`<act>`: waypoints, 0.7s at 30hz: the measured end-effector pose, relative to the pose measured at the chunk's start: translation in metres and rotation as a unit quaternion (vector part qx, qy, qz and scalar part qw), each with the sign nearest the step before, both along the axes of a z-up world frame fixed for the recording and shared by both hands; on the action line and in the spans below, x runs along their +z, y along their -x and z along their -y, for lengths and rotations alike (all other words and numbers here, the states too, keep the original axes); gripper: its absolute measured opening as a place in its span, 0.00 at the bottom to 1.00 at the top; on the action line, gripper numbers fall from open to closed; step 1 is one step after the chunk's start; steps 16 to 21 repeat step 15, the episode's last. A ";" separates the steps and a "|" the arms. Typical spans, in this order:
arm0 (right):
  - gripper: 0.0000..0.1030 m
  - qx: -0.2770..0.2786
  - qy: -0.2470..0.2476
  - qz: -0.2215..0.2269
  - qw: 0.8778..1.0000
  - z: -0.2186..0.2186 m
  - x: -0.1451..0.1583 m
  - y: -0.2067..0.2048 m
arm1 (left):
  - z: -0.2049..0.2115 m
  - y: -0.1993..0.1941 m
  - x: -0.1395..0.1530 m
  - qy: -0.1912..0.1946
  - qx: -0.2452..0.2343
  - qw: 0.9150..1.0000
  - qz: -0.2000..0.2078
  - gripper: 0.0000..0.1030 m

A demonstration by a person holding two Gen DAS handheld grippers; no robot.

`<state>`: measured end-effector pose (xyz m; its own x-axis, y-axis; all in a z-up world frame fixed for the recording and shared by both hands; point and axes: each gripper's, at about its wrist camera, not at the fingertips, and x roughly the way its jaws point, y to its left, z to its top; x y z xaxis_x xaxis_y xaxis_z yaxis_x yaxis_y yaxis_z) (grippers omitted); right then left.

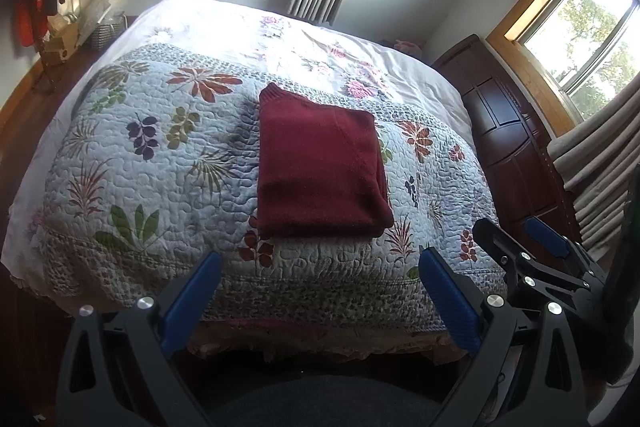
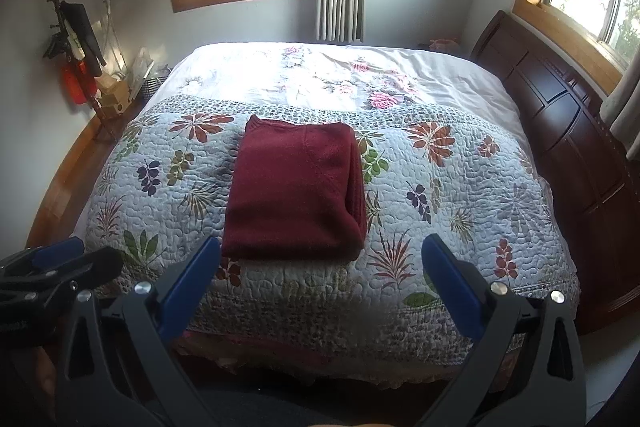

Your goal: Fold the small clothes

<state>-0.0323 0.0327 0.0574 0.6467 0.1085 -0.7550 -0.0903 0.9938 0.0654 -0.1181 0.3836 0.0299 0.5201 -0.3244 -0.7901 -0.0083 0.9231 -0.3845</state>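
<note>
At the left wall, a coat stand (image 2: 74, 39) is holding dark and red items that are hard to make out. The folded maroon sweater (image 1: 320, 167) is lying on the floral quilt (image 1: 132, 163) of the bed, hiding its lower layers. The left tongs (image 1: 320, 263) and right tongs (image 2: 320, 249) are hovering released, both apart from it.

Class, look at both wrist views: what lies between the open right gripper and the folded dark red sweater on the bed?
Only bare floral quilt separates the right hand-held gripper from the sweater; nothing else lies there. The right wrist view shows it best.
</note>
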 end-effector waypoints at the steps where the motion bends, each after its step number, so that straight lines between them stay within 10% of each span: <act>1: 0.97 0.000 -0.001 0.000 1.000 0.000 0.000 0.000 | 0.000 0.000 0.000 0.000 0.000 1.000 0.000 0.96; 21: 0.97 0.003 -0.002 -0.005 1.000 -0.001 -0.001 -0.003 | 0.001 0.000 0.000 0.000 0.001 1.000 0.001 0.96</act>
